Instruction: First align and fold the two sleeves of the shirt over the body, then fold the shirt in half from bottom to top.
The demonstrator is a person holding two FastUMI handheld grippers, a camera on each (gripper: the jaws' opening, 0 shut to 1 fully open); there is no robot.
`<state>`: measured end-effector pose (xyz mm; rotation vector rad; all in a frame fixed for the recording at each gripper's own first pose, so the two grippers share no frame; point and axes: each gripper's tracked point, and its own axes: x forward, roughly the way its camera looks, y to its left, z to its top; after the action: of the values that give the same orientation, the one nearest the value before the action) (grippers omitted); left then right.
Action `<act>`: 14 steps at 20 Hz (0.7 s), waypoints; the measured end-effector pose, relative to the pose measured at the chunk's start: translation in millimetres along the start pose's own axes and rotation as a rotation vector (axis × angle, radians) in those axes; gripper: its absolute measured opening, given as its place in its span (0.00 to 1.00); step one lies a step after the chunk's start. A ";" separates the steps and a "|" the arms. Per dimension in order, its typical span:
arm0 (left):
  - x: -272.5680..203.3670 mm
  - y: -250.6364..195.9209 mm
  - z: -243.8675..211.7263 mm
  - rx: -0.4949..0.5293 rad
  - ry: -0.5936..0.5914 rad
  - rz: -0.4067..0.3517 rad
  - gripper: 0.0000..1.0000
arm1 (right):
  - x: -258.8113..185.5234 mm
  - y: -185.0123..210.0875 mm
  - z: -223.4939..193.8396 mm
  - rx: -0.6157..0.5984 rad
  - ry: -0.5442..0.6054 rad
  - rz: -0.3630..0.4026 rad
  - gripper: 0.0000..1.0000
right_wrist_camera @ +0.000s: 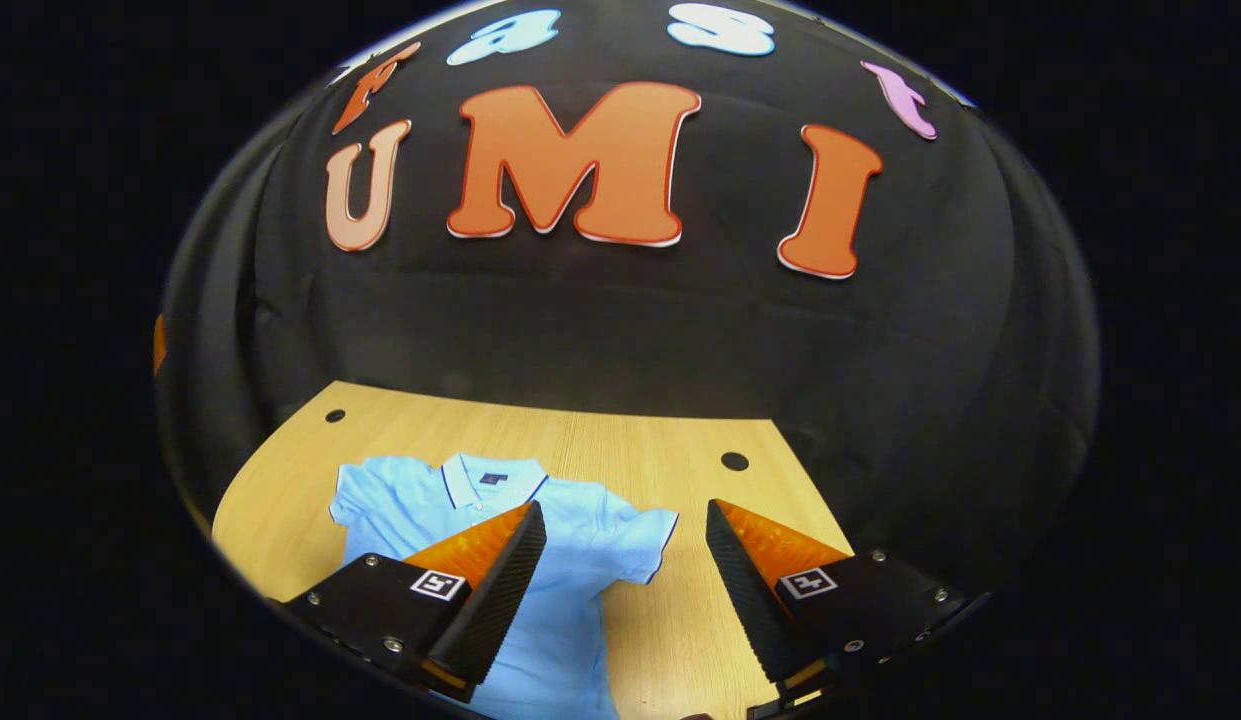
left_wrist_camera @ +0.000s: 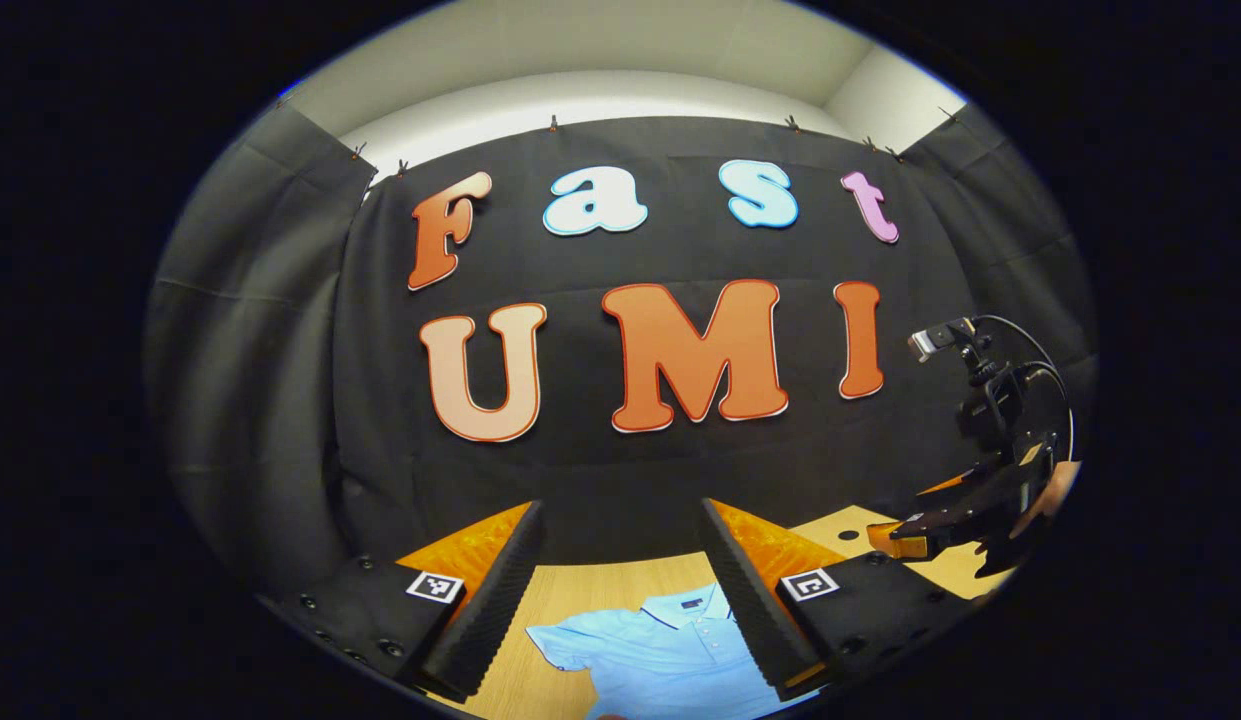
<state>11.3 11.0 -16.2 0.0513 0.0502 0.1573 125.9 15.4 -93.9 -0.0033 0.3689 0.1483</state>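
A light blue polo shirt (right_wrist_camera: 570, 570) lies flat on the wooden table (right_wrist_camera: 640, 440), collar toward the wall, both short sleeves spread out. In the left gripper view the shirt (left_wrist_camera: 650, 650) shows low between the fingers, one sleeve at the left. My left gripper (left_wrist_camera: 625, 590) is open, held above the shirt's collar end, nothing between its fingers. My right gripper (right_wrist_camera: 625, 580) is open too, hovering over the shirt's right sleeve (right_wrist_camera: 645, 535) and the bare wood beside it. The right gripper (left_wrist_camera: 965, 525) also appears at the right edge of the left gripper view, held by a hand.
Black cloth walls close off the table at the back and both sides. The tabletop has small round holes (right_wrist_camera: 735, 461) near its far edge. Bare wood lies to the right of the shirt.
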 end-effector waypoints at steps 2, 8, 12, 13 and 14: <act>3.8 -0.2 -4.1 0.010 0.018 0.024 0.99 | 20.9 -3.0 -15.2 0.007 0.086 0.017 0.97; 8.9 5.6 -14.2 0.053 0.076 0.104 0.99 | 82.9 -15.3 -68.8 0.050 0.339 0.069 0.89; 6.0 10.6 -19.6 0.072 0.111 0.160 0.99 | 113.2 -24.8 -90.8 0.048 0.443 0.078 0.86; 5.6 9.7 -21.4 0.075 0.120 0.170 0.99 | 120.1 -25.3 -96.5 0.050 0.465 0.082 0.86; 4.8 9.3 -24.7 0.077 0.133 0.178 1.00 | 125.3 -26.6 -101.0 0.055 0.491 0.089 0.86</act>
<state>13.2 22.1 -40.5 0.1219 0.1847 0.3369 209.0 4.0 -233.8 0.0313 0.8639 0.2256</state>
